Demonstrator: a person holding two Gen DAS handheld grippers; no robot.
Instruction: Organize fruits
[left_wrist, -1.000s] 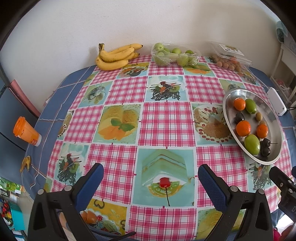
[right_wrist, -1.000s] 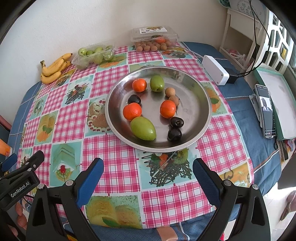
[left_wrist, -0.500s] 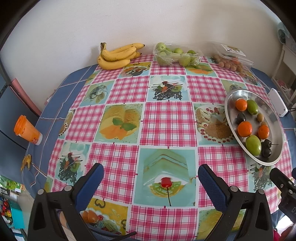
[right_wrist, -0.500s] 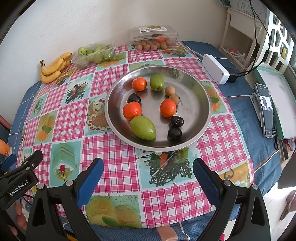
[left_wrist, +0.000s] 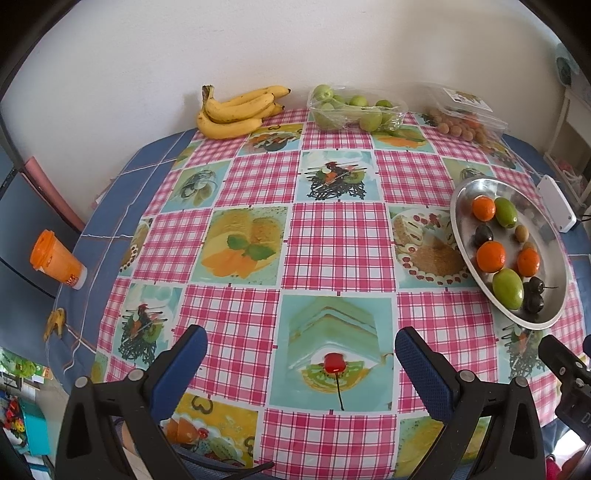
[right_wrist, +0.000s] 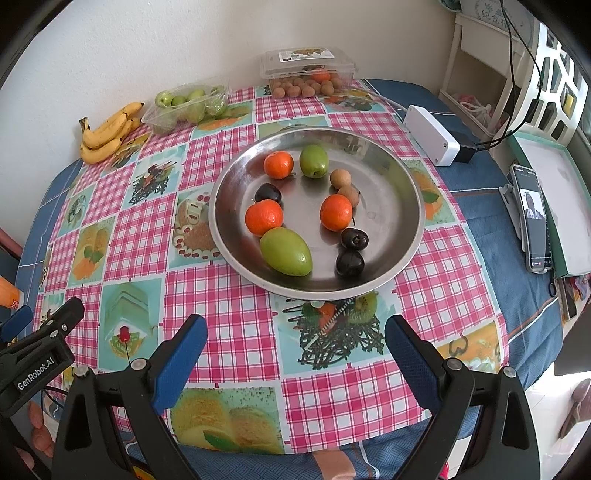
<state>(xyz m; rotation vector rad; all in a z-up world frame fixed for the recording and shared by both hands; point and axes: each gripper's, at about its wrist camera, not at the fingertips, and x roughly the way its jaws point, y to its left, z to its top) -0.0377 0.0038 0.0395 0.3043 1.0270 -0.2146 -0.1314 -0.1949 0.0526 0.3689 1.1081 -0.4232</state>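
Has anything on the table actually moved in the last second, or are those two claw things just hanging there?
Almost nothing changed. The left gripper drifted slightly, so the bananas and metal tray shift a touch in its view. The right gripper kept its place in front of the tray. Both stayed with jaws wide open and empty; nothing was picked up or let go. The oranges, green fruits and dark fruits lie on the tray as before.

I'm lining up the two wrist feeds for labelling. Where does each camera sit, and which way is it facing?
Left wrist: behind the open left gripper, low at the table's near edge, facing the wall and bananas; the right gripper's tip shows at right.
Right wrist: behind the open right gripper, facing the metal tray; the left gripper and fingers show at left.
Shared: tray, bananas, green-fruit tub.
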